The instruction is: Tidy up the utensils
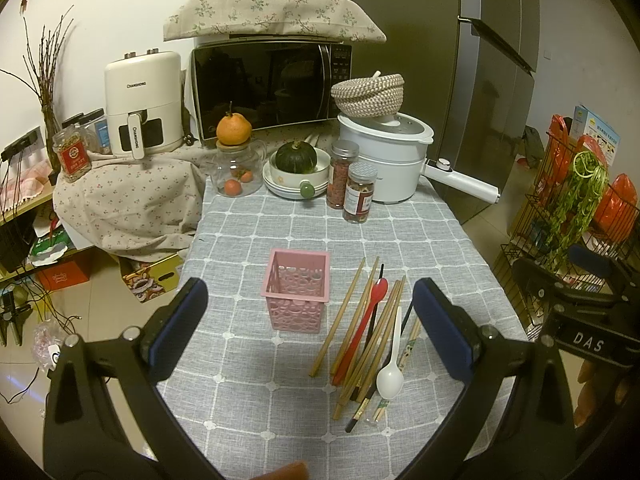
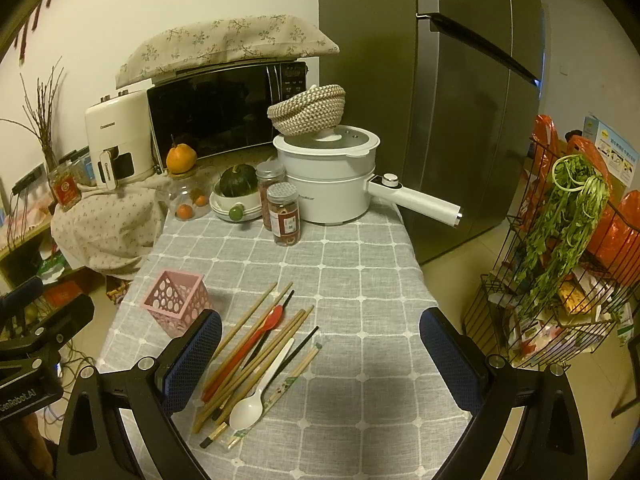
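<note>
A pink perforated utensil holder (image 1: 297,289) stands empty on the grey checked tablecloth (image 1: 256,364); it also shows in the right wrist view (image 2: 176,300). Beside it on the right lies a pile of wooden chopsticks (image 1: 352,312), a red spoon (image 1: 368,316), a white plastic spoon (image 1: 391,376) and black chopsticks (image 1: 362,404). The right wrist view shows the same chopsticks (image 2: 250,320), red spoon (image 2: 256,340) and white spoon (image 2: 250,410). My left gripper (image 1: 311,308) is open above the table, empty. My right gripper (image 2: 320,340) is open and empty, over the pile's right side.
At the table's back stand a white electric pot (image 1: 386,160) with a woven basket (image 1: 368,94), two spice jars (image 1: 360,196), a bowl with a green squash (image 1: 296,160), a glass jar (image 1: 236,172), a microwave (image 1: 268,84). A wire rack (image 2: 560,280) stands to the right.
</note>
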Tool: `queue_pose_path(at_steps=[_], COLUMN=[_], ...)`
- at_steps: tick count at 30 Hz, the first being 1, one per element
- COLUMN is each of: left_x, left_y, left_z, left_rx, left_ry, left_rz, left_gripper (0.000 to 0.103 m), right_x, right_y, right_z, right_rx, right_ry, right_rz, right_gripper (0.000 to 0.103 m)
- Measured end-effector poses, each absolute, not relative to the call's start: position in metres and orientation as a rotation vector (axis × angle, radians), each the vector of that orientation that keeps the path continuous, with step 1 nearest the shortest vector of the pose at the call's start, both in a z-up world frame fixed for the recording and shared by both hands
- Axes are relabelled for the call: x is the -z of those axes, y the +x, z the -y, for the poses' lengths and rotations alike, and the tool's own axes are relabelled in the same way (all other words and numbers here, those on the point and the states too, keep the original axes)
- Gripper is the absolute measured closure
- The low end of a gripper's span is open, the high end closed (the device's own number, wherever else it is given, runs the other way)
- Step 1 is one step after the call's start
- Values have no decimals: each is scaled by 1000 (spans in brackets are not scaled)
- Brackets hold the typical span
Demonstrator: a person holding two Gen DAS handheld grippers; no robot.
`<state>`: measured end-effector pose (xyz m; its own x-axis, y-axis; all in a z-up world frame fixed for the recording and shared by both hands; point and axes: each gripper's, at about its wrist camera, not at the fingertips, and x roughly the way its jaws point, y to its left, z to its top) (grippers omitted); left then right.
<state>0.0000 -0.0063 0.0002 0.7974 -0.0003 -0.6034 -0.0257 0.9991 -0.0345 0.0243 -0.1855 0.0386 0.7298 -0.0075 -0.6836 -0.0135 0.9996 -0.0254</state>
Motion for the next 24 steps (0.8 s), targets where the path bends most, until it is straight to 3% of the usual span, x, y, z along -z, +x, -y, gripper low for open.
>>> queue_pose_path(at_steps=[24], left_x=[-3], left_y=[2], left_z=[10], left_rx=[-7], left_ry=[-37], left_rz=[-653], left_gripper=[1], right_x=[-33], right_y=[32], right_z=[188], right_rx=[2], right_ry=[-34], right_rz=[-781], right_gripper=[3])
